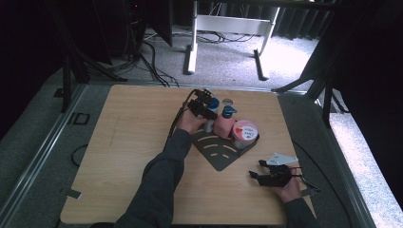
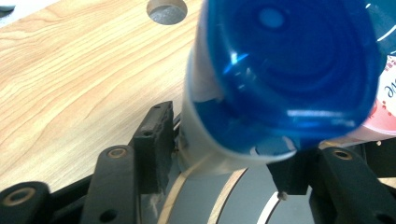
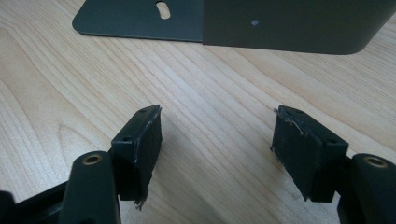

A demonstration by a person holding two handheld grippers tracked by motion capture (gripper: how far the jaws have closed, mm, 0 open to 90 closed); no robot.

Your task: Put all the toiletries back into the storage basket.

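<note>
Bottle [image 2: 261,88] with a blue cap and pale body stands upright at the far end of the dark grey rack [image 1: 219,153] near the middle of the worktop [image 1: 128,137], just beside a pink bottle [image 1: 223,124] and a round tub with a pink-and-white lid [image 1: 245,133] on the same rack. Left tongs [image 1: 205,105] straddle the pale bottle below its cap; in the left gripper view one pad [image 2: 156,149] stands slightly clear of the body with a visible gap, and the other side cannot be judged for contact, so the jaws read as spread about the bottle, not pinching it. Right tongs [image 1: 260,173] rest low over bare worktop near the front right edge, well apart from the rack, jaws spread with nothing between them. Judgement on handling: the bottle looks like rigid, smooth plastic, probably light to moderate in weight and tall for its footprint, hence inclined to tip or to slip between worn pads. Recommended hold is on the straight cylindrical body beneath the cap, pads square to opposite sides, not on the tapering cap, where grip would slide off. Neighbouring pink bottle stands close enough that any sideways lean risks knocking it. A round hole [image 2: 166,10] in the worktop lies just beyond the bottle.
</note>
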